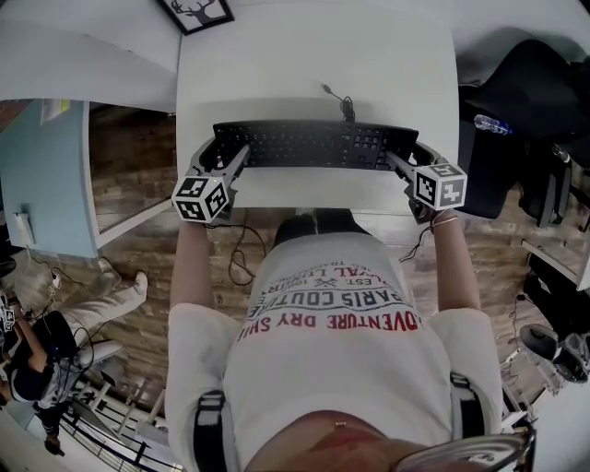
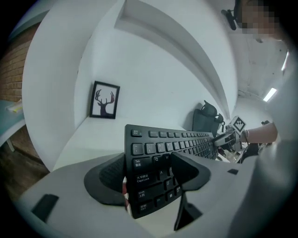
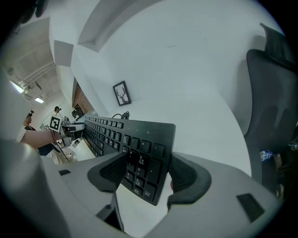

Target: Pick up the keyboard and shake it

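Note:
A black keyboard lies on the white table near its front edge, with its cable running toward the back. My left gripper straddles the keyboard's left end: one jaw sits over the Q and A keys and the other beside the short edge, standing wide. My right gripper straddles the number-pad end the same way, with its jaws wide apart around it. I see neither pair of pads pressing on the keyboard.
A framed deer picture stands at the table's back left. A black office chair and a water bottle are at the right. A light-blue desk and another person are at the left.

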### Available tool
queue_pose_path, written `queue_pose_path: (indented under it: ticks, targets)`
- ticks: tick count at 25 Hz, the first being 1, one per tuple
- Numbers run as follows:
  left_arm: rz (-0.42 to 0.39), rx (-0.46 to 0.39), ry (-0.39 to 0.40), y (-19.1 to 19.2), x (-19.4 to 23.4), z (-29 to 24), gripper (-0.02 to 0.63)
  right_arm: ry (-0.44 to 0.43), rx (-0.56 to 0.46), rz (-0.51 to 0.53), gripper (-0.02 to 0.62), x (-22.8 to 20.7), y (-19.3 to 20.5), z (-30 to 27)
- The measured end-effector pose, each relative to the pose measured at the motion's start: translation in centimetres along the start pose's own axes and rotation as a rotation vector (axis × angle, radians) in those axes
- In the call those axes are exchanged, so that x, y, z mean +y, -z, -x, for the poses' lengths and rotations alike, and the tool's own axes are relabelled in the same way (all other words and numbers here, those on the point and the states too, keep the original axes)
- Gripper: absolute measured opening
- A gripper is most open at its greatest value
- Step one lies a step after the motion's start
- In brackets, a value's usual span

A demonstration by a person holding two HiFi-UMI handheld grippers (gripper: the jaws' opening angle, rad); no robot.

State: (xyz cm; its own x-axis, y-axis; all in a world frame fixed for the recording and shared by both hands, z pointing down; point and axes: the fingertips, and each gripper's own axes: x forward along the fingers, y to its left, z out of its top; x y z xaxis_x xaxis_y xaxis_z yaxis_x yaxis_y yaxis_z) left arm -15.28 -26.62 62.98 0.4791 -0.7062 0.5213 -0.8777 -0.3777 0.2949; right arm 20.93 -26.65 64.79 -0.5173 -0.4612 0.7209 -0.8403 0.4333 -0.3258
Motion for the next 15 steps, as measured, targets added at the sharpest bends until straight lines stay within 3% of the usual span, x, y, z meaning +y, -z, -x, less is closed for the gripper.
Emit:
queue_pose_path:
  ticks: [15]
  targets:
    - [-0.295,-0.416,-0.001,-19.7,-4.0,4.1,0.313,0.116,-0.434,0.212,0.291,1.4,-16.4,9.9]
